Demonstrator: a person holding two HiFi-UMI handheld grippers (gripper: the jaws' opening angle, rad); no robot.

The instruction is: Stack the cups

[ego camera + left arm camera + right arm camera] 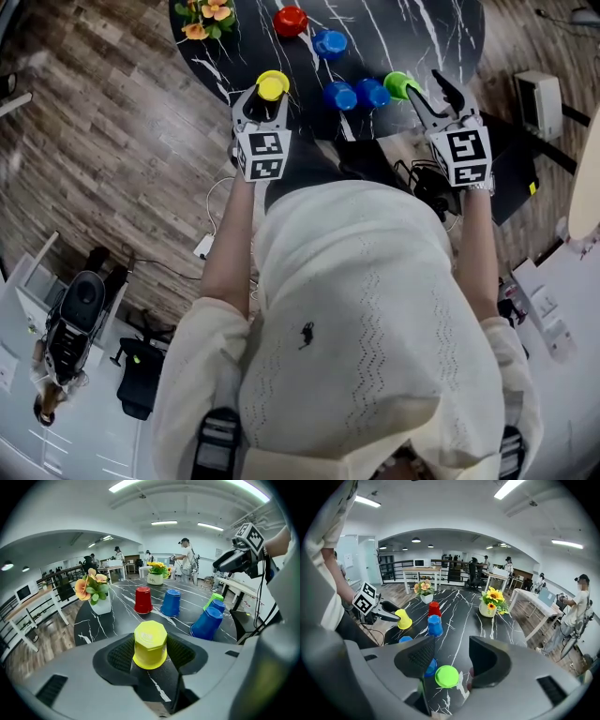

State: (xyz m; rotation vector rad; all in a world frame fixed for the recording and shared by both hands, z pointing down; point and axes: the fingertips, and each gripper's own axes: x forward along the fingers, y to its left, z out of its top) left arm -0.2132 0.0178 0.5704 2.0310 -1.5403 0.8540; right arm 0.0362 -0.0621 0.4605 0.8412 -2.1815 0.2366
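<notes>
Yellow cup (150, 639) sits between the pads of the left hand-held gripper (150, 649), apparently gripped; the right hand-held gripper (451, 654) gapes wide above the green cup (446, 676). Next: lift yellow onto another.

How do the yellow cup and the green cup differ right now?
The yellow cup stands between the left gripper's jaws, pads against its sides; the green cup sits below the right gripper's open jaws, untouched. The yellow cup stands alone; the green cup has a blue cup right beside it. Both are upside down on the table.
</notes>
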